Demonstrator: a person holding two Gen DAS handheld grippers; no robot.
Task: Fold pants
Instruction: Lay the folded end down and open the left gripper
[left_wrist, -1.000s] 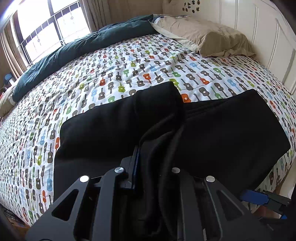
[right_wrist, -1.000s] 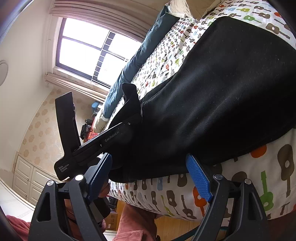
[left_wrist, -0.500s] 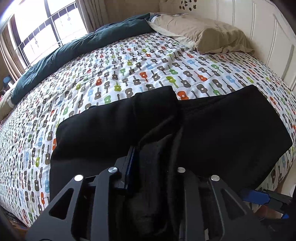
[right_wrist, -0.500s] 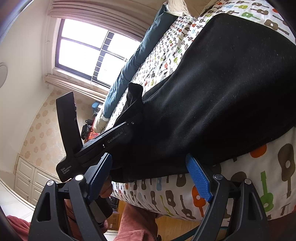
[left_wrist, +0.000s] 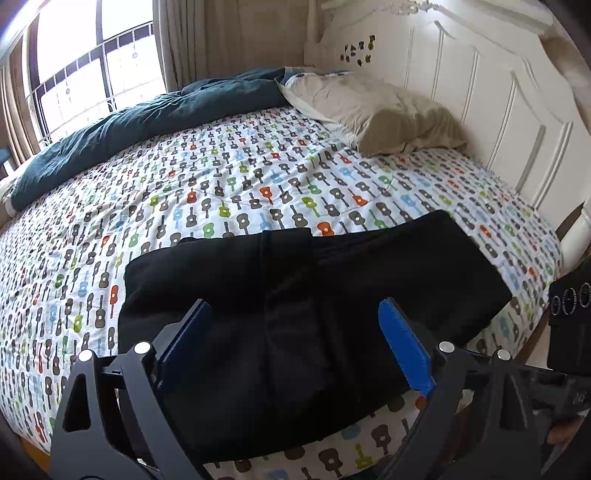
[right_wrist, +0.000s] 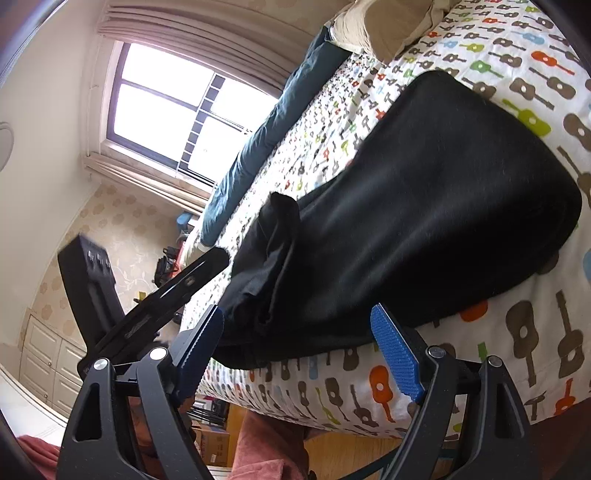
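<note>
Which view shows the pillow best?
The left wrist view: the whole beige pillow lies against the headboard. The right wrist view catches only its edge at the top.

The left gripper (left_wrist: 293, 345) points steeply downward, its two blue-padded fingers (left_wrist: 404, 349) spread wide and its jaws opening; dark cloth lies below the gap, but neither pad presses on it. Seen from the right wrist camera, the left gripper's black body (right_wrist: 162, 299) hangs at the near left, angled toward the far right. The right gripper (right_wrist: 297, 350) tilts more gently downward, its jaws standing wide apart with nothing clamped between the ridged blue pads (right_wrist: 397, 354). Its fingertips sit near the scene's front edge, clear of any contact.
</note>
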